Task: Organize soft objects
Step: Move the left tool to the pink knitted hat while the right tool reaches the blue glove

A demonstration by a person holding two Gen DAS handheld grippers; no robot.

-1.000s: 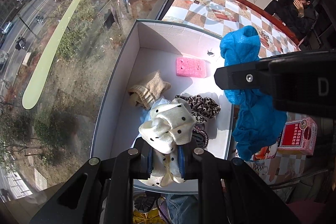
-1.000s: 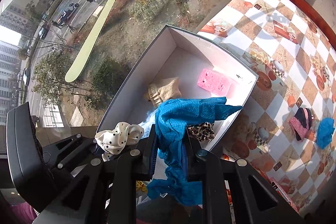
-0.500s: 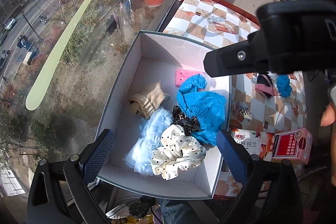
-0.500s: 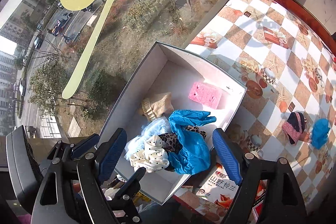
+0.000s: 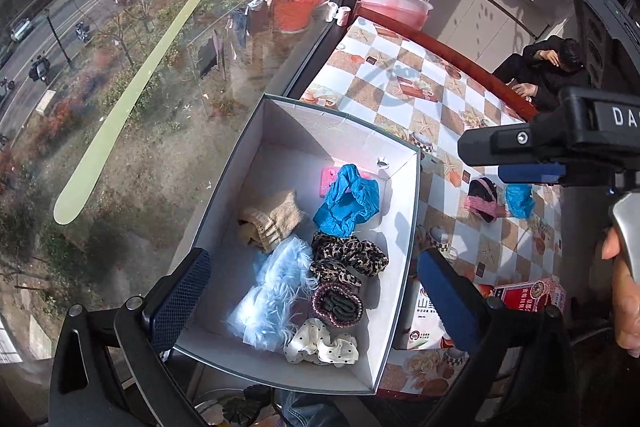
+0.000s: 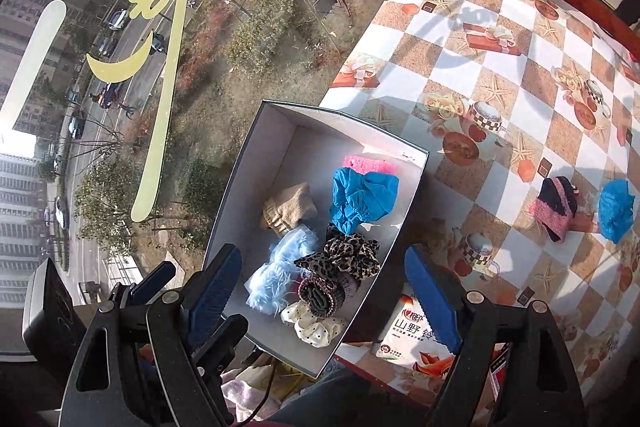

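Soft items: crinkly blue cloth point(image 5: 347, 198), knitted beige piece point(image 5: 271, 222), fluffy pale-blue fur point(image 5: 272, 301), leopard scrunchie point(image 5: 349, 258), dotted cream scrunchie point(image 5: 322, 347).
Box: white cardboard box point(image 5: 256, 163) holds them all (pink sponge point(image 6: 370, 165) at the far end).
Left gripper point(image 5: 316, 303): jaws wide apart, empty.
Right gripper point(image 6: 324, 301): likewise parted, holding nothing.
Table: checkered tablecloth point(image 6: 500, 75); striped pink-black item point(image 6: 556, 209) and a blue one point(image 6: 616, 209) outside.

The checkered table point(image 6: 500, 75) carries a white box point(image 6: 256, 163) and a sock point(image 6: 556, 211).
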